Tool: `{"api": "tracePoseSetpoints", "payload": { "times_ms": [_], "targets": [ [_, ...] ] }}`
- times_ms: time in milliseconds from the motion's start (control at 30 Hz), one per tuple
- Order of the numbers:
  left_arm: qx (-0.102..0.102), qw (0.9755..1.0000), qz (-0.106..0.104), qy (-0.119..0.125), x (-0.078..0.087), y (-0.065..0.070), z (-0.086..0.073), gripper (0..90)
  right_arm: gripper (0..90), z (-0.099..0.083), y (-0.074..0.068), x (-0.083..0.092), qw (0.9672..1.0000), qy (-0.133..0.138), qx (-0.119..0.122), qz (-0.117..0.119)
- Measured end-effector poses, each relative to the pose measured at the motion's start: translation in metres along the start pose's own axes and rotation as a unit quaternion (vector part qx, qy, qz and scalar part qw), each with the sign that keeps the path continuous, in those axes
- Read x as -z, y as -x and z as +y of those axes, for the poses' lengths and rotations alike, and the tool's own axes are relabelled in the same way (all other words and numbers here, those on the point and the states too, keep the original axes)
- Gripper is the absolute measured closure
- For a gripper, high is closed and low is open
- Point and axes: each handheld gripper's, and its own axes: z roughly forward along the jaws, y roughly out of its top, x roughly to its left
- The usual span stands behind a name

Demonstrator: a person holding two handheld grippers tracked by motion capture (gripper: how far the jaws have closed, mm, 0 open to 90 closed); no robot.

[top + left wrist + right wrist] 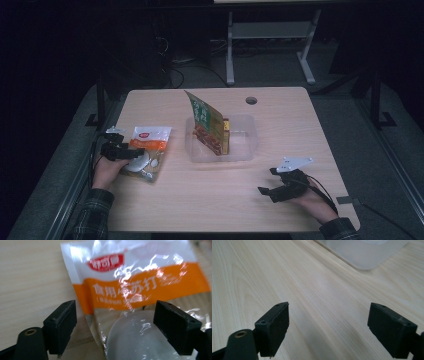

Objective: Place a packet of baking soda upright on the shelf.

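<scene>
Reaching with left gripper (pixel 115 327), jaws wide, around shiny white-orange bag (pixel 140 282); slippery, may slide away or crumple. Right gripper (pixel 328 330) wide, empty.

My table (pixel 210 200) was a light wood-grain top with rounded corners and a round cable hole (pixel 251 100) near its far edge. An orange-and-white pouch (pixel 148 152) lay flat on its left part, close to the edge, with red lettering at its far end and something white and rounded showing through its clear near end. Around the middle a clear plastic tub (pixel 245 140) stood directly on the wood, well apart from the pouch. A small grey strip (pixel 347 200) sat at the near right corner. My right hand (pixel 312 200) rested on the bare wood there.
</scene>
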Motion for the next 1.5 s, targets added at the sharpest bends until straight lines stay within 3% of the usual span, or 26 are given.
{"api": "tracePoseSetpoints", "payload": {
  "times_ms": [100,233,300,400,500,567,667,867,1133,1367,1500],
  "targets": [
    [-0.002,1.0000,-0.008,-0.001,0.001,0.000,0.000,25.9,17.2,0.000,0.000,0.000,1.0000,0.001,0.002,-0.001],
    [0.002,0.9991,-0.042,-0.003,0.000,-0.001,-0.001,38.6,17.2,0.000,0.000,0.000,1.0000,0.001,0.004,-0.001],
    [-0.009,0.9993,-0.036,-0.002,0.000,0.000,-0.001,50.2,17.2,0.000,-0.001,0.000,1.0000,0.000,0.003,-0.001],
    [-0.015,0.9989,-0.043,-0.003,0.001,0.002,-0.001,68.0,17.2,0.001,-0.001,0.000,1.0000,0.001,0.002,-0.002],
    [-0.040,0.9986,-0.032,-0.009,0.002,0.006,0.000,84.9,17.2,0.001,0.000,0.000,1.0000,0.001,0.000,0.003],
    [-0.047,0.9985,-0.029,-0.007,0.003,0.009,0.000,87.6,17.1,0.002,0.000,0.000,1.0000,0.001,-0.002,0.006],
    [-0.044,0.9979,-0.048,0.001,0.008,0.007,0.001,89.3,17.0,0.002,-0.001,0.000,1.0000,0.002,-0.002,0.007],
    [-0.048,0.9948,-0.076,0.049,0.030,0.015,0.005,89.6,17.0,0.002,0.001,0.001,0.9999,0.005,-0.008,0.011],
    [-0.068,0.9869,-0.113,0.092,0.060,0.033,0.007,89.7,17.1,0.003,0.003,0.001,0.9998,0.009,-0.011,0.012],
    [-0.106,0.9788,-0.137,0.110,0.084,0.052,0.014,89.9,17.0,0.002,0.006,0.000,0.9996,0.012,-0.020,0.013],
    [-0.122,0.9760,-0.137,0.118,0.092,0.059,0.018,89.9,16.5,0.003,0.006,-0.001,0.9994,0.008,-0.023,0.023]
  ]
}}
